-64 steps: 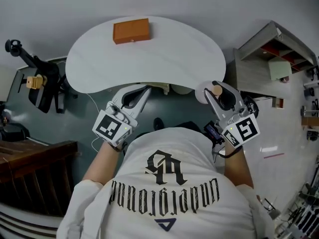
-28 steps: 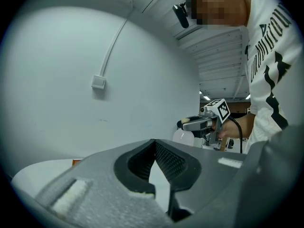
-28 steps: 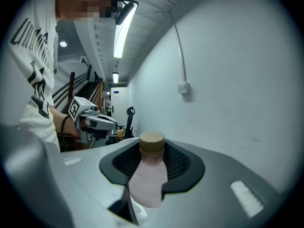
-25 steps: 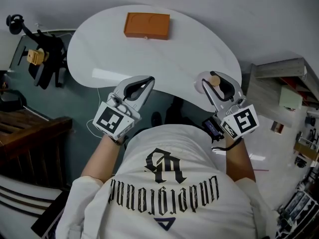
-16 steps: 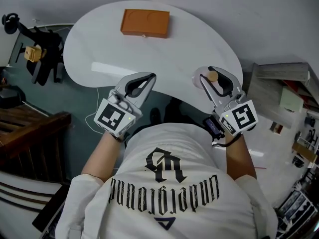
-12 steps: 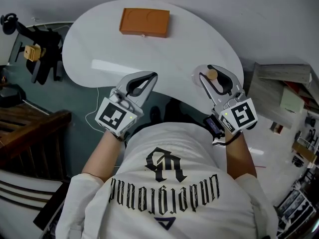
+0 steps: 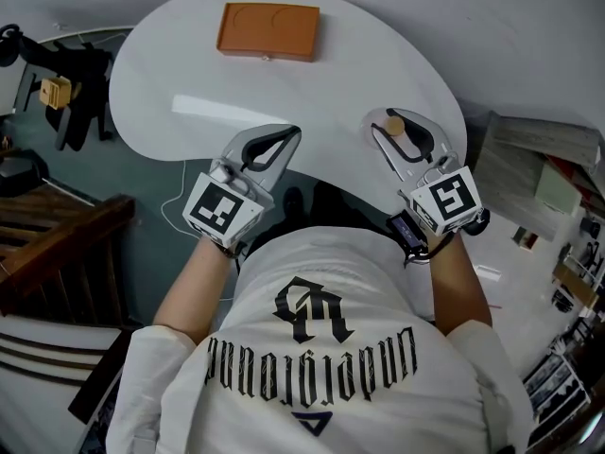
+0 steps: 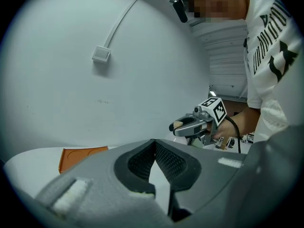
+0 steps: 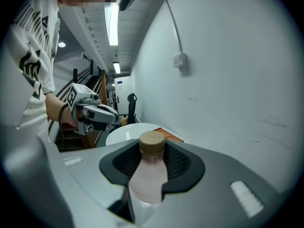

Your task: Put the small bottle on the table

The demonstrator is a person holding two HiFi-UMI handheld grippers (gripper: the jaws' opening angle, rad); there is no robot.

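The small bottle (image 9: 148, 175), pinkish-clear with a tan cap (image 7: 395, 126), stands upright between the jaws of my right gripper (image 7: 386, 126), which is shut on its body. That gripper hovers over the near right edge of the white table (image 7: 312, 93). My left gripper (image 7: 288, 134) hangs over the near edge left of it, jaws shut with nothing between them. The left gripper view shows its tips (image 8: 154, 143) meeting, with the right gripper (image 8: 183, 126) beyond. The right gripper view shows the left gripper (image 9: 107, 115) off to the left.
An orange tray (image 7: 267, 30) lies at the table's far edge against the wall. Left of the table are a black stand (image 7: 71, 93) and dark wooden steps (image 7: 47, 244). A grey shelf unit (image 7: 544, 164) stands at the right.
Both grippers have moved forward from the table's near rim to over its surface. The bottle stays held in the right gripper. The left jaws stay shut.
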